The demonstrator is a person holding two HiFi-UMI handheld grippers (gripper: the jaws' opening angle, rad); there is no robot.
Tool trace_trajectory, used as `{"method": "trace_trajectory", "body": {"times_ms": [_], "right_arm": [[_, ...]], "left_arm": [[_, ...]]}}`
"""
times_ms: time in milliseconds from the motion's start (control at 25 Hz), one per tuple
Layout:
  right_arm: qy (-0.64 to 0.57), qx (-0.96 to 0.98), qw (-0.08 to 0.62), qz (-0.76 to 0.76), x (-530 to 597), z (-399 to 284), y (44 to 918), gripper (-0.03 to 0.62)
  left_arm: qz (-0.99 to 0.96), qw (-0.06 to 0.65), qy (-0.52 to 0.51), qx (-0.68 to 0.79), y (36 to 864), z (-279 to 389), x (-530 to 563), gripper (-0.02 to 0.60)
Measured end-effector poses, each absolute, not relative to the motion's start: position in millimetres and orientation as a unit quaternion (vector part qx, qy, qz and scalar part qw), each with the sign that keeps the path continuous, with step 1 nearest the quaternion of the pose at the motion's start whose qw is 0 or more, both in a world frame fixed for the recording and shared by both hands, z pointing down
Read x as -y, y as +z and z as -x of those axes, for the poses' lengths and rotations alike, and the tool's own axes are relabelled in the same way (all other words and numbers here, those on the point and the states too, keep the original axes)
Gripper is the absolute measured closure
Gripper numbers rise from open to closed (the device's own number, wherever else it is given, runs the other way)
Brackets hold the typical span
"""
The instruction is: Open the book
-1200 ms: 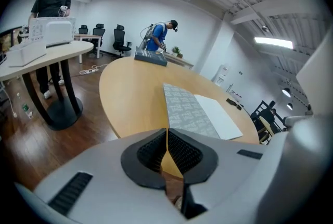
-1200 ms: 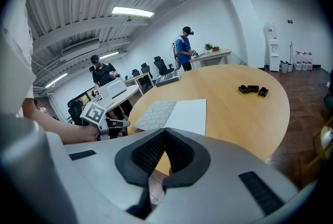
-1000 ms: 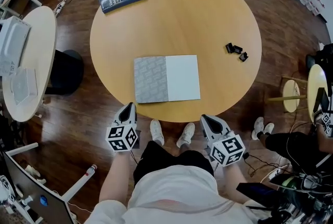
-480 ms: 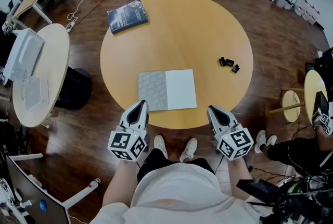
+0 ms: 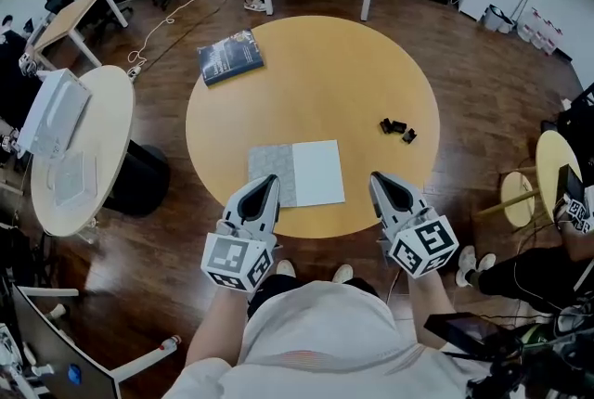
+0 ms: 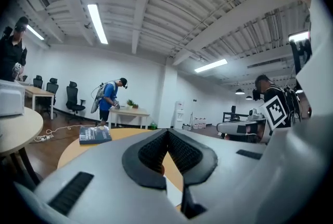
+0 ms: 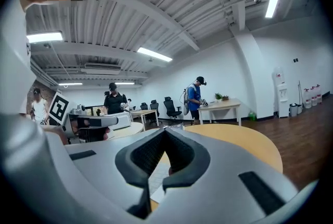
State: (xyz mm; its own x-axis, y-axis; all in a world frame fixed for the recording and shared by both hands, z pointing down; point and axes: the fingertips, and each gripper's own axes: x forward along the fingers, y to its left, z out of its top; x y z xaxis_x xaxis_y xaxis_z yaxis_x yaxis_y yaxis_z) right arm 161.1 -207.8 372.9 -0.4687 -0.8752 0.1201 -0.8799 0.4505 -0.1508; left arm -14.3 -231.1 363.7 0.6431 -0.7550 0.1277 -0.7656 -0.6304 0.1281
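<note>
Both closed, empty: left hand-held gripper (image 5: 271,179), right hand-held gripper (image 5: 376,176); black pieces (image 5: 397,127) in head view only.

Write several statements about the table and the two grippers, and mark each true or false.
1. A blue book lies near the far left edge of the round wooden table. True.
2. The left gripper clamps the grey-and-white book. False: its jaws are together with nothing between them.
3. Small black objects lie to the right of the grey-and-white book. True.
4. The right gripper has its jaws wide apart. False: they are together and hold nothing.
</note>
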Motion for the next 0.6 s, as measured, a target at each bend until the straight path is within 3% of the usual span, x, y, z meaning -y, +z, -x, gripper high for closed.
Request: {"method": "trace_trajectory", "body": {"times_ms": [600], "right_arm": [[0.063,0.861,-0.003,-0.505,203,-157,353,0.599]], "left_arm": [[-0.901,0.08,0.01,0.427,354,15,224,0.571]]}}
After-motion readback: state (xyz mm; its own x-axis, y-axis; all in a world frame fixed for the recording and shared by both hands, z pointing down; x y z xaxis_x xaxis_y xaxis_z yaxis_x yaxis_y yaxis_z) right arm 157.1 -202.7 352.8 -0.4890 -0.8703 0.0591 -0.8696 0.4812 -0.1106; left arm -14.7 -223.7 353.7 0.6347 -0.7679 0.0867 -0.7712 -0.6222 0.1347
